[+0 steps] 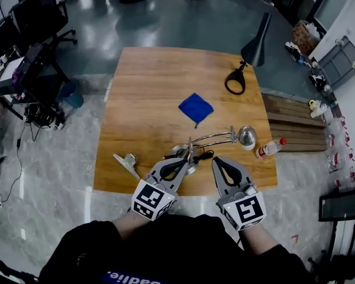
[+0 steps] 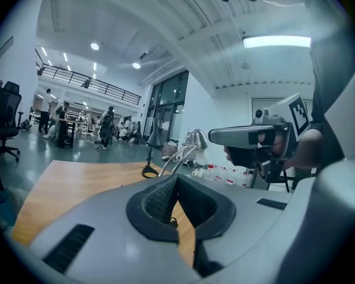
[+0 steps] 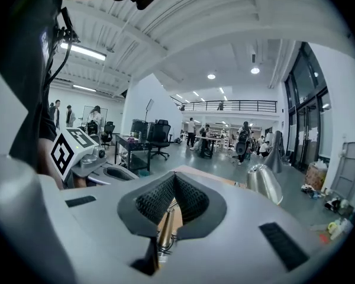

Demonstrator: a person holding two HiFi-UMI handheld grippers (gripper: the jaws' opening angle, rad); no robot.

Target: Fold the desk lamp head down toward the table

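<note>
Desk lamp [image 1: 216, 138] stands at the table's [image 1: 148, 87] near edge, arm raised; left gripper [image 1: 185, 159] and right gripper [image 1: 216, 161] hover beside it, both clenched, empty.

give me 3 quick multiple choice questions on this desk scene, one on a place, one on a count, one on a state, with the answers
1. Where does the blue cloth lie?
A) near the middle of the table
B) on the floor
C) over a chair

2. How many lamps stand on the table?
A) one
B) two
C) four

3. How are the left tongs?
A) shut, holding nothing
B) wide open
C) shut on the cloth

Answers:
1 A: the cloth lies on bare wood mid-table.
2 B: a black lamp stands at the far corner and a silver lamp at the near edge.
3 A: the jaws meet at the tip with nothing between them.
</note>
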